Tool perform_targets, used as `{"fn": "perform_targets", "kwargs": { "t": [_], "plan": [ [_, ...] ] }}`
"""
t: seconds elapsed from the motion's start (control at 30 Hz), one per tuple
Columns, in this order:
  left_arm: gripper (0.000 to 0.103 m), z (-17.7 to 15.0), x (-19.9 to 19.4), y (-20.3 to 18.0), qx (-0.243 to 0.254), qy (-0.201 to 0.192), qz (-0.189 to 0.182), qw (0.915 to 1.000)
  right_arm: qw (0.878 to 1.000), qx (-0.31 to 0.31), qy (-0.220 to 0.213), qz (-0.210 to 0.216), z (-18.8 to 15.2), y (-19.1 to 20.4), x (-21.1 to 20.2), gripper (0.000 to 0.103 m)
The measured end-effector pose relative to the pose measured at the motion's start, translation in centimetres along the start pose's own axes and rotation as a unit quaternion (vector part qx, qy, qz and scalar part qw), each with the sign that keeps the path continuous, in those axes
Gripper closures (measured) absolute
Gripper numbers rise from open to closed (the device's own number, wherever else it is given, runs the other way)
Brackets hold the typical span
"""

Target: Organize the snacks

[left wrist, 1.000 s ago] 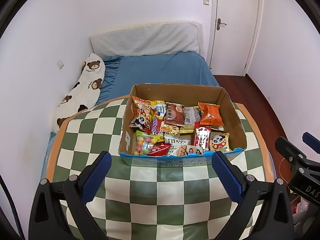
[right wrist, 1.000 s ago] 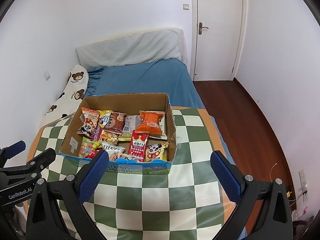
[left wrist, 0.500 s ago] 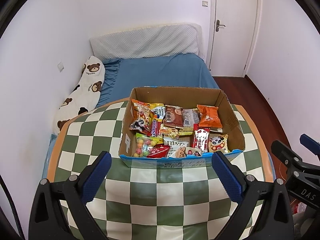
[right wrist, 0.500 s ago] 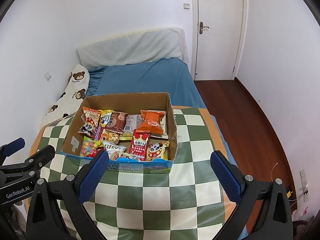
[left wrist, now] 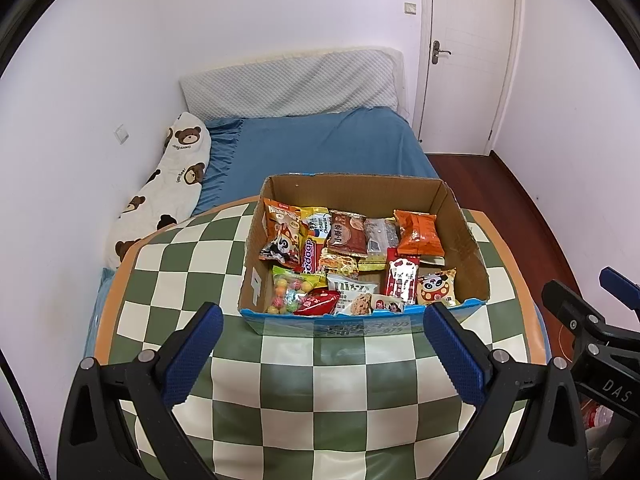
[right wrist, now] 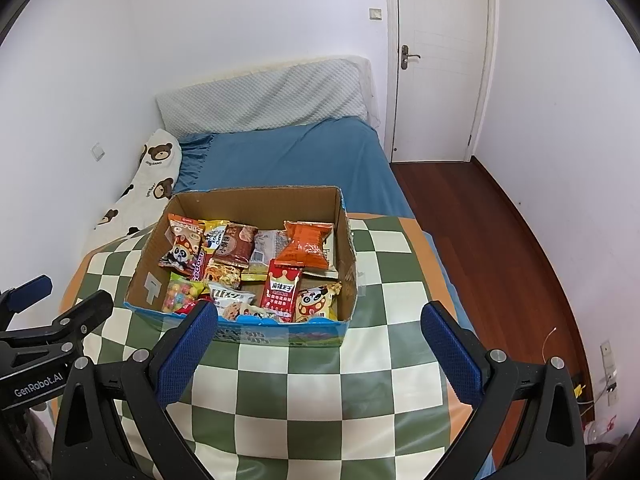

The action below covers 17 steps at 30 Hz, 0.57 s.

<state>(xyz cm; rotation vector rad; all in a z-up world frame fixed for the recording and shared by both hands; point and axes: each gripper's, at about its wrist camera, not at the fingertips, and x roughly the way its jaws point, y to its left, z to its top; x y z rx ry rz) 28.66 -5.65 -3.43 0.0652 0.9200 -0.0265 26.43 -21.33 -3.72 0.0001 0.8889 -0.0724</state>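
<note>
Seen from the left wrist, the left hand-held gripper hangs over the green-and-white checked surface with its blue-padded fingers spread wide apart and nothing between them. Just beyond the fingertips sits an open cardboard box, its near wall printed blue, packed with snacks: a panda-print packet at the left, a brown packet in the back row, an orange packet at the back right, a red packet standing near the front, a bag of coloured candy balls at the front left and a yellow panda pouch at the front right. The right hand-held gripper shows at the right edge of this view, off to the side of the box. Behind the surface lies a bed with a blue sheet, a bear-print pillow along the wall, and a closed white door. From the right wrist, the right hand-held gripper likewise stands open, fingers well apart and empty above the checked surface, the cardboard box just ahead and slightly left, the orange packet and the red packet plain among the snacks. The left hand-held gripper juts in at the left edge, beside the box's near left corner, and dark wooden floor runs along the right of the bed.
</note>
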Motion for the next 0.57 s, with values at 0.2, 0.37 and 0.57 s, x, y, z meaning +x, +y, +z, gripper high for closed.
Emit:
{"fn": "perform_targets", "kwargs": {
  "t": [0.2, 0.37, 0.57],
  "plan": [
    [0.0, 0.0, -0.07, 0.08, -0.001, 0.0, 0.001, 1.0, 1.0, 0.0, 0.0, 0.001, -0.04, 0.15, -0.13, 0.0],
    [0.0, 0.07, -0.08, 0.17, -0.003, 0.001, 0.0, 1.0, 1.0, 0.001, 0.001, 0.001, -0.1, 0.2, -0.12, 0.0],
    [0.0, 0.06, -0.17, 0.31, -0.005, -0.002, 0.001, 1.0, 1.0, -0.001, 0.002, 0.001, -0.22, 0.27, -0.06, 0.0]
  ]
}}
